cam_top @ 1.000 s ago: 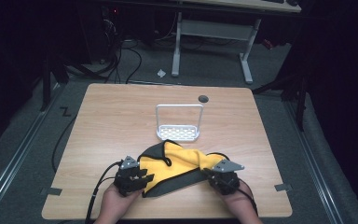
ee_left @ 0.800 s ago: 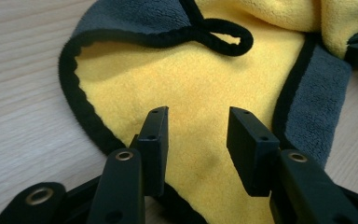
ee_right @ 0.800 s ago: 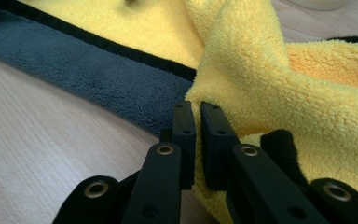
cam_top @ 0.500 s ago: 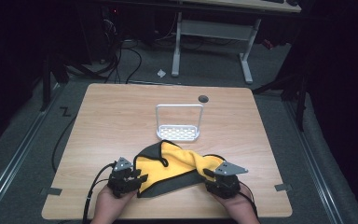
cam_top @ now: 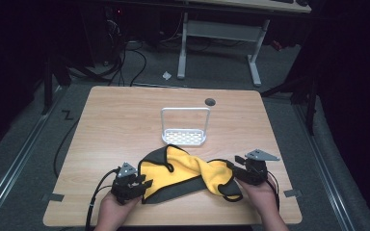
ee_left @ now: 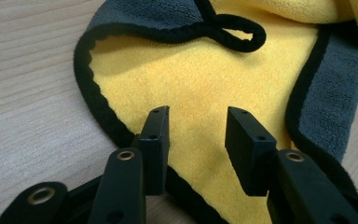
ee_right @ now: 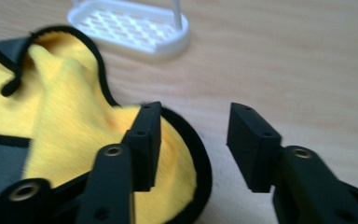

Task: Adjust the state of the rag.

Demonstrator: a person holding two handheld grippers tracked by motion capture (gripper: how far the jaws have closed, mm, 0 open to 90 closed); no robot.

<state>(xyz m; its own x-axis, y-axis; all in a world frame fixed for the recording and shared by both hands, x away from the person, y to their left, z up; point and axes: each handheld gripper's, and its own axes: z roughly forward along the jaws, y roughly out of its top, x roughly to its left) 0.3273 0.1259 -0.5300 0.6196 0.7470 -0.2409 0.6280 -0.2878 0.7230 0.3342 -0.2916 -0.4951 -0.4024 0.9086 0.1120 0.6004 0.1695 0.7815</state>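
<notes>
**Both grippers apart at the cloth's ends**

Lower left of the high view, the left gripper [cam_top: 147, 183] hovers jaws apart over the yellow-and-grey microfibre cloth [cam_top: 185, 173] at lower centre. Right gripper [cam_top: 235, 174], lower right, has just been opening; its jaws are empty.

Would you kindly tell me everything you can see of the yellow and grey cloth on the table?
The cloth looks like soft microfibre, yellow on one face and grey on the other, with black edging all round. It lies crumpled and partly folded over on the near half of the wooden table, just in front of the white rack, apart from it. A black edge curls into a loop near its middle. It lies under both grippers' open jaws; neither grips it.
</notes>
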